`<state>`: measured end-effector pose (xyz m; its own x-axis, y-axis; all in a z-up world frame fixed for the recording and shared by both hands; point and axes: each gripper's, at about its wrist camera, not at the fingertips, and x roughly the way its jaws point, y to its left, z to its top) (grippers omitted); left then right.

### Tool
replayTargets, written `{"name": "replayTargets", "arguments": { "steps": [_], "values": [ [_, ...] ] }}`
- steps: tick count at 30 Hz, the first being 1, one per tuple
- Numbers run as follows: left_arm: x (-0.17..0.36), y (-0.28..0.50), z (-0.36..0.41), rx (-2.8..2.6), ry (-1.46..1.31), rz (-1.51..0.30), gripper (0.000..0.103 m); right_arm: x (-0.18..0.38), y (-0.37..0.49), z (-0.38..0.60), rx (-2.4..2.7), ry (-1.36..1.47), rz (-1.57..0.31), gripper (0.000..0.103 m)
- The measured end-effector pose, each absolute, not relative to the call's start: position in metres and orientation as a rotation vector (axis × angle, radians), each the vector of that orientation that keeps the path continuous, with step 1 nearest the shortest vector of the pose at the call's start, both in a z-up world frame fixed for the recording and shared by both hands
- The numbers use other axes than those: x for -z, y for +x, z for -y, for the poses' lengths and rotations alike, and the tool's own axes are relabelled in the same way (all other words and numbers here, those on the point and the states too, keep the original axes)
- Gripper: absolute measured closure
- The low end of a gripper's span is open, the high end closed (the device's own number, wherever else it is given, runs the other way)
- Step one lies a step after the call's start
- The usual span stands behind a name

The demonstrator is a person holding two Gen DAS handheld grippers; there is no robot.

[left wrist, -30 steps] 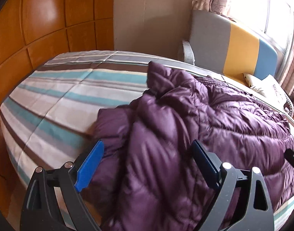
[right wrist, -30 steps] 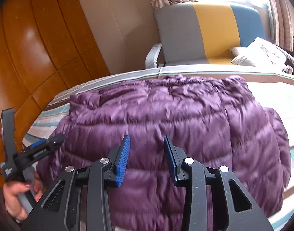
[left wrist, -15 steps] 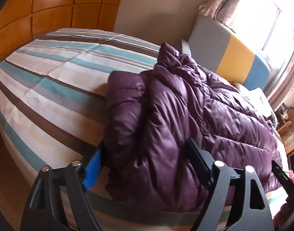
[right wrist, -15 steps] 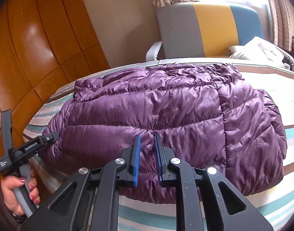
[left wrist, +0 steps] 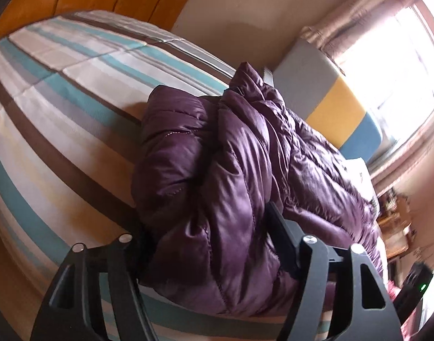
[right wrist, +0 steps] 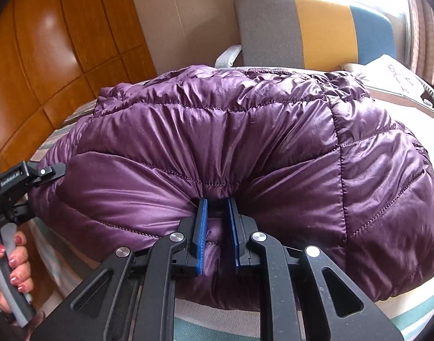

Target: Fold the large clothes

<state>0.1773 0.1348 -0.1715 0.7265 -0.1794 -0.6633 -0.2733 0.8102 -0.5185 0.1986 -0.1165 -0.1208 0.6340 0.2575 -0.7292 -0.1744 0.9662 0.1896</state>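
A purple puffer jacket (left wrist: 217,156) (right wrist: 217,136) lies bunched on a striped bed (left wrist: 60,99). In the left wrist view my left gripper (left wrist: 209,218) straddles the jacket's thick near end. Its jaws are closing, and the padded bulk fills the gap and bulges over both fingers; the left pad is buried under the fabric. The same gripper shows at the left edge of the right wrist view (right wrist: 50,170), held by a hand (right wrist: 12,267). My right gripper (right wrist: 217,221) is shut on a pinch of the jacket's near edge, with the fabric puckering towards its blue pads (right wrist: 201,227).
A grey, yellow and blue armchair (right wrist: 316,28) stands beyond the bed by a bright window. A white pillow (right wrist: 393,76) lies at the far right. Orange wood panelling (right wrist: 46,56) lines the left wall. The bedspread left of the jacket is bare.
My right gripper went down onto the jacket and its jaws closed on a fold. My left gripper rolled, came closer to the jacket's end, and its jaws narrowed around it.
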Motion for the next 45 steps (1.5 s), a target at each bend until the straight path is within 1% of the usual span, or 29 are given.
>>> {"name": "replayTargets", "arguments": {
  "steps": [2,6,7,8,11,13,15,17,24,30,33,37,39,42,45],
  "values": [
    [0.174,0.179,-0.138,-0.049,-0.684,-0.763,0.041,0.121,0.198,0.118,-0.246,0.108,-0.847,0.088],
    [0.182,0.178,-0.151,-0.019,-0.819,-0.745,0.051,0.12,0.197,0.122,-0.245,0.12,-0.849,0.088],
    [0.183,0.179,-0.151,-0.02,-0.827,-0.747,0.052,0.12,0.197,0.122,-0.244,0.119,-0.849,0.088],
    [0.182,0.181,-0.147,-0.027,-0.796,-0.755,0.054,0.12,0.197,0.123,-0.244,0.13,-0.849,0.088],
    [0.179,0.189,-0.14,-0.043,-0.781,-0.78,0.067,0.119,0.196,0.127,-0.247,0.164,-0.855,0.088],
    [0.176,0.192,-0.136,-0.065,-0.77,-0.782,0.071,0.118,0.197,0.128,-0.249,0.16,-0.862,0.088],
    [0.166,0.19,-0.126,-0.097,-0.718,-0.766,0.077,0.118,0.196,0.128,-0.246,0.16,-0.866,0.088],
    [0.15,0.185,-0.114,-0.107,-0.614,-0.72,0.08,0.118,0.195,0.129,-0.244,0.164,-0.865,0.088],
    [0.099,0.178,-0.085,-0.079,-0.446,-0.592,0.083,0.118,0.198,0.129,-0.24,0.198,-0.883,0.088],
    [0.051,0.177,-0.049,0.016,-0.327,-0.493,0.084,0.119,0.2,0.132,-0.243,0.202,-0.886,0.088],
    [0.036,0.178,-0.026,0.067,-0.263,-0.466,0.084,0.116,0.2,0.134,-0.247,0.205,-0.888,0.088],
    [0.024,0.182,-0.004,0.093,-0.2,-0.442,0.084,0.099,0.19,0.152,-0.269,0.26,-0.814,0.088],
    [0.023,0.182,0.0,0.096,-0.183,-0.437,0.084,0.089,0.184,0.162,-0.224,0.226,-0.776,0.088],
    [0.021,0.182,0.012,0.103,-0.151,-0.432,0.084,0.082,0.181,0.177,-0.131,0.154,-0.766,0.088],
    [0.019,0.18,0.024,0.119,-0.135,-0.43,0.084,0.081,0.18,0.199,-0.061,0.175,-0.756,0.088]
  ]
}}
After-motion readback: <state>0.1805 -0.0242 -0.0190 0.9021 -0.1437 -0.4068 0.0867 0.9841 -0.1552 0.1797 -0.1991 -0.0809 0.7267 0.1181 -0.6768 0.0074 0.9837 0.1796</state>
